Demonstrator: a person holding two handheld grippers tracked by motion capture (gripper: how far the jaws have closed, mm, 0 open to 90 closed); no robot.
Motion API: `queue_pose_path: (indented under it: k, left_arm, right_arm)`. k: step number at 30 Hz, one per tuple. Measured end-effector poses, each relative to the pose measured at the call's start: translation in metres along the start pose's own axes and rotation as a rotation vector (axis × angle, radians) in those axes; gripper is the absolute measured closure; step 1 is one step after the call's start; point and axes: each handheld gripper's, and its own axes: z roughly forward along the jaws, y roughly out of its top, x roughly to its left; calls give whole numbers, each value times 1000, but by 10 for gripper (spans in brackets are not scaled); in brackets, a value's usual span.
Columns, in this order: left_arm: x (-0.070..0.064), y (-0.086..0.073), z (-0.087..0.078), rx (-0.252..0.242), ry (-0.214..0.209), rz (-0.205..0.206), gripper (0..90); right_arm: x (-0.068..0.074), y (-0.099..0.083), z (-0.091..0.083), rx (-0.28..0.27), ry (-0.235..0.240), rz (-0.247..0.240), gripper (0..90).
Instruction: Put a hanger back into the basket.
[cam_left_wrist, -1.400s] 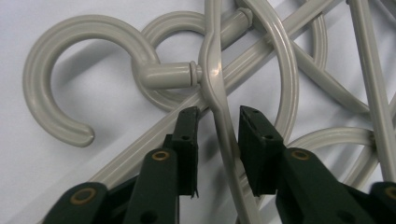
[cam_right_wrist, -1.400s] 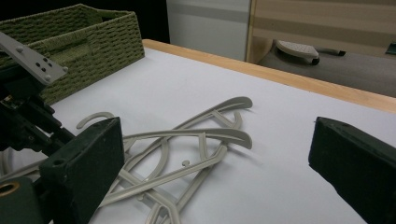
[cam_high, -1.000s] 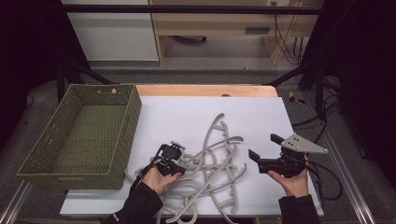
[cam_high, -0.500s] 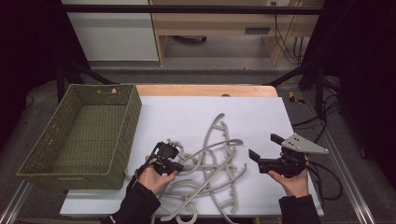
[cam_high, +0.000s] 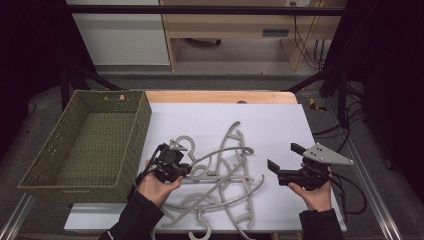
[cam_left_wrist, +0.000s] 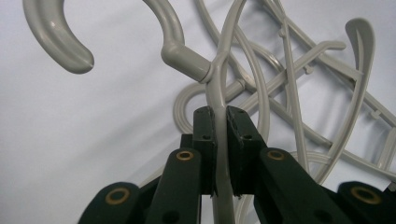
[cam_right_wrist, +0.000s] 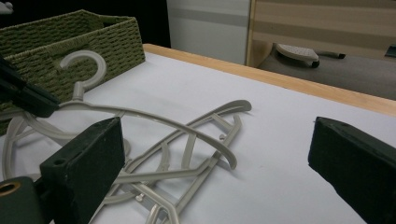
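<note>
Several grey plastic hangers (cam_high: 225, 175) lie tangled on the white table sheet. My left gripper (cam_high: 184, 170) is at the pile's left side, shut on one hanger. In the left gripper view its jaws (cam_left_wrist: 221, 119) pinch that hanger's arm (cam_left_wrist: 218, 84) just below the neck, and the hook (cam_left_wrist: 56, 39) curls off to the upper left. The right gripper view shows this held hanger (cam_right_wrist: 154, 119) arched above the others. My right gripper (cam_high: 281, 156) hovers to the right of the pile. It stands wide open (cam_right_wrist: 219, 154) and holds nothing.
A green woven basket (cam_high: 107, 94) with nothing in it stands at the left, close to my left gripper, and it also appears in the right gripper view (cam_right_wrist: 70, 32). The table's wooden far edge (cam_high: 220, 96) runs behind the sheet. Bare sheet lies beyond the pile.
My left gripper, with the hanger in it, has shifted slightly to the left toward the basket. The right gripper has stayed in place, open.
</note>
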Motion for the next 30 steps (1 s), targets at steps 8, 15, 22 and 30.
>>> queue_pose_path:
  k: [8, 15, 22, 30]
  left_arm:
    - [0, 7, -36, -78, 1, 53, 830]
    - [2, 12, -59, -110, 18, 90, 830]
    - [10, 19, -86, -149, 41, 127, 830]
    - [21, 23, -105, -170, 68, 162, 831]
  right_arm:
    - [-1, 0, -1, -4, 2, -1, 42]
    - [-1, 0, -1, -4, 1, 2, 43]
    - [-2, 0, -1, -4, 0, 5, 44]
    - [-2, 0, -2, -5, 1, 4, 45]
